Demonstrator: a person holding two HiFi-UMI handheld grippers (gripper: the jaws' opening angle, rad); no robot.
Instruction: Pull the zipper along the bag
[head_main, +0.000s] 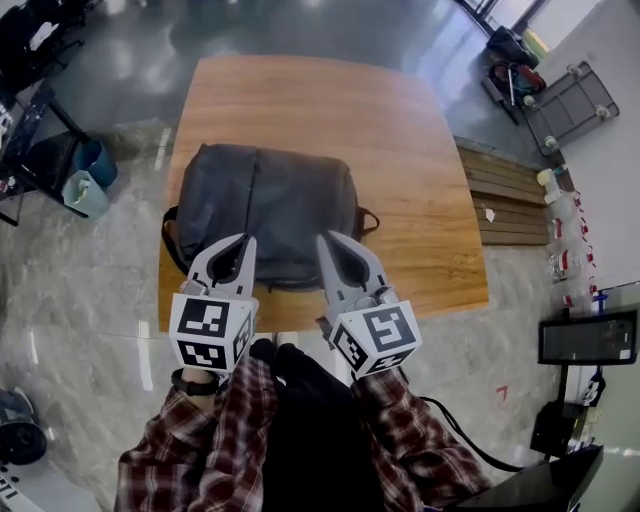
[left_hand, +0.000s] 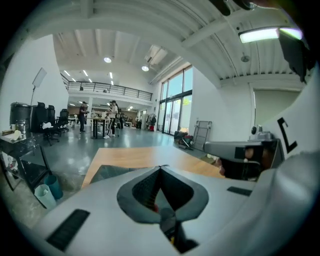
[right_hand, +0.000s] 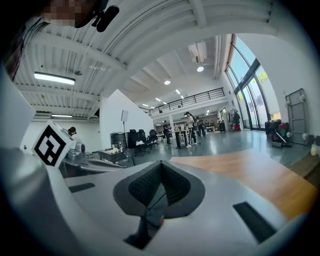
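Note:
A dark grey bag (head_main: 268, 208) lies on the wooden table (head_main: 400, 140), on its front left part. No zipper pull can be made out. My left gripper (head_main: 248, 241) hovers over the bag's near left edge, shut and empty. My right gripper (head_main: 324, 239) is held beside it over the bag's near right part, also shut with nothing between the jaws. In the left gripper view the left gripper (left_hand: 161, 166) points level over the table (left_hand: 135, 155), with a sliver of the bag (left_hand: 106, 173) below. The right gripper view shows the shut right gripper (right_hand: 161, 163) and the table (right_hand: 250, 172).
Teal buckets (head_main: 88, 180) stand on the floor left of the table. A low wooden pallet (head_main: 508, 195) and bottles (head_main: 565, 235) are at the right, and a wheeled cart (head_main: 562, 100) is at the back right. People stand far off in the hall (left_hand: 112, 119).

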